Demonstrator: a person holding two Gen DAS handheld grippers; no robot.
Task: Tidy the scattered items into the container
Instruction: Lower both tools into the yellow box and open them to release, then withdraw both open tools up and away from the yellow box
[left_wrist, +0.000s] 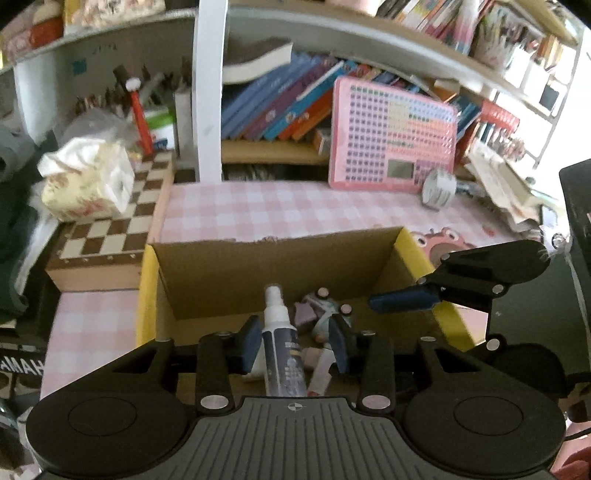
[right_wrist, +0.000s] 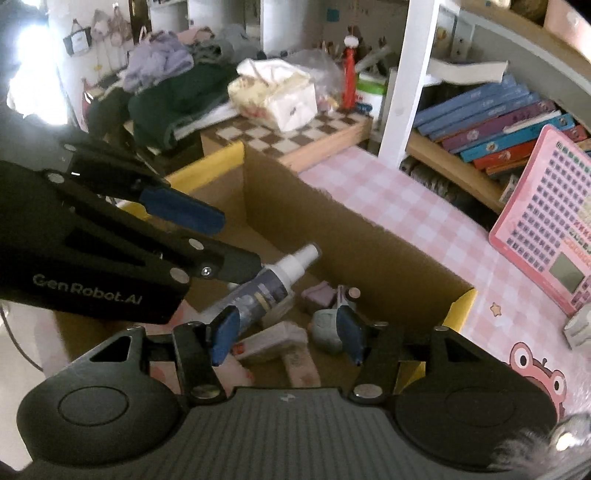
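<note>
An open cardboard box (left_wrist: 273, 273) with yellow flaps stands on the pink checked desk. A white-and-navy spray bottle (left_wrist: 282, 350) lies tilted inside it, cap toward the far wall. My left gripper (left_wrist: 295, 343) hovers over the box with the bottle between its blue pads; the right pad stands clear of it, so the jaws are open. In the right wrist view the bottle (right_wrist: 266, 284) sits just under the left gripper's fingers (right_wrist: 181, 208). My right gripper (right_wrist: 286, 336) is open above a pink tube (right_wrist: 280, 339), a grey lump (right_wrist: 327, 328) and a purple block (right_wrist: 319, 293) on the box floor.
A pink keyboard toy (left_wrist: 391, 136) leans on the bookshelf behind the box, a tape roll (left_wrist: 439, 186) beside it. Left of the box are a chessboard case (left_wrist: 110, 229) with a tissue pack (left_wrist: 85, 181) on it and a white shelf post (left_wrist: 208, 92).
</note>
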